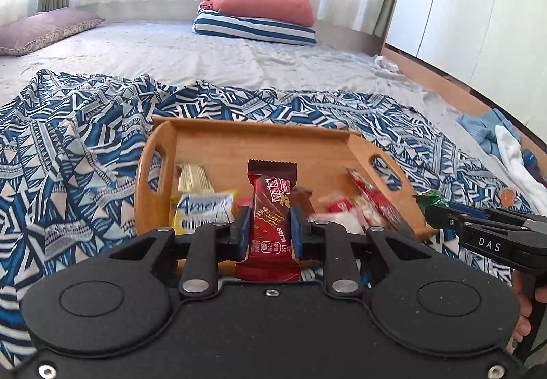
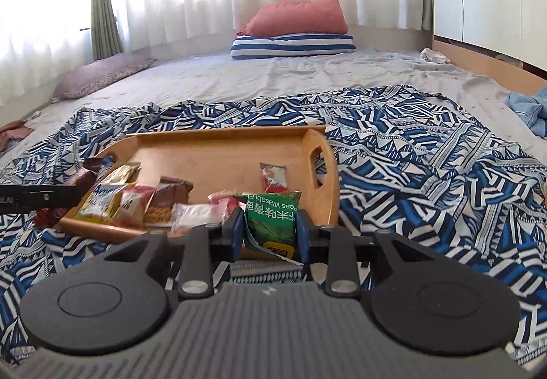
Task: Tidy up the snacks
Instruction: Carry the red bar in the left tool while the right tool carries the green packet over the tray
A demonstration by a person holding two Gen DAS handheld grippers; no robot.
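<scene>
Snacks are gathered in a wooden tray on a patterned cloth spread over the bed. A red wafer bar is clamped upright in the left gripper; a green pea packet is clamped in the right gripper. Both are held at the near edge of the tray. Each packet should be carried over a bare part of the tray floor, lowered until it rests, then released, so neighbouring packets are not disturbed. Both grippers are angled downward towards the tray, the left one on the left.
</scene>
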